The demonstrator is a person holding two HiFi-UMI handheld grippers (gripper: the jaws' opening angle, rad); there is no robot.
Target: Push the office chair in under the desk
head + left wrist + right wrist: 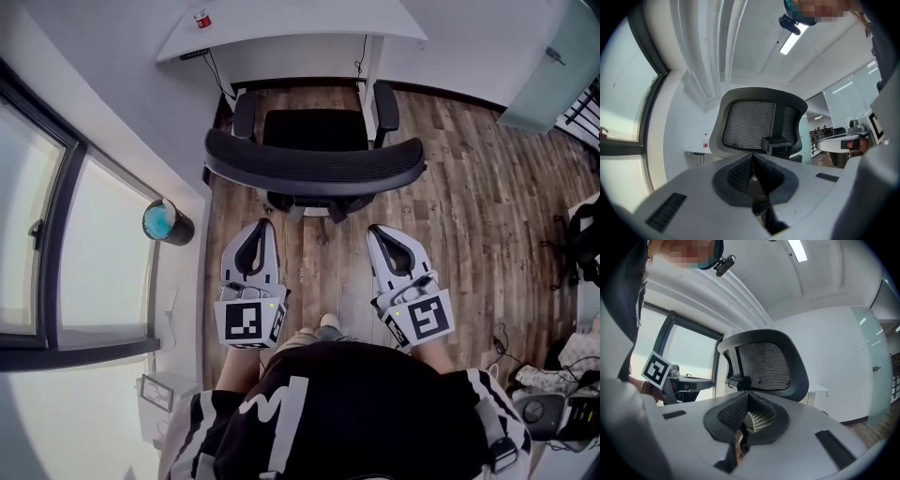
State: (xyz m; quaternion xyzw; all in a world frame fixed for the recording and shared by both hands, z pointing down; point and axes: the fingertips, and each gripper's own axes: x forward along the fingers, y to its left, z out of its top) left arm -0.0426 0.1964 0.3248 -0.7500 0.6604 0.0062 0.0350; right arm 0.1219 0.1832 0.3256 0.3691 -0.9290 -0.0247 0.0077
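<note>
- In front of the white bench (281, 33), on the wood floor (469, 187): the office chair (314, 129), backrest (314, 167) toward the person, seat front near the bench edge, not yet tucked under.
- Low behind the backrest, one toward each end and apart from it: left gripper (260, 228) and right gripper (377, 232), fingers of both pressed fully together, gripping nothing.
- Likeliest snag: right armrest (385, 103) close beside the white bench leg (372, 70); could catch there if pushed slightly askew.
- Harder push from one side: liable to swivel or veer the chair rather than roll it straight, probably toward the window (94, 244) side or into the leg.
- Narrow closed fingers on a curved mesh back: apt to slide off or poke the mesh; safer against the rigid rim.
- Dangling cable (220, 80) at the bench's left rear: possibly caught by the chair going in.
</note>
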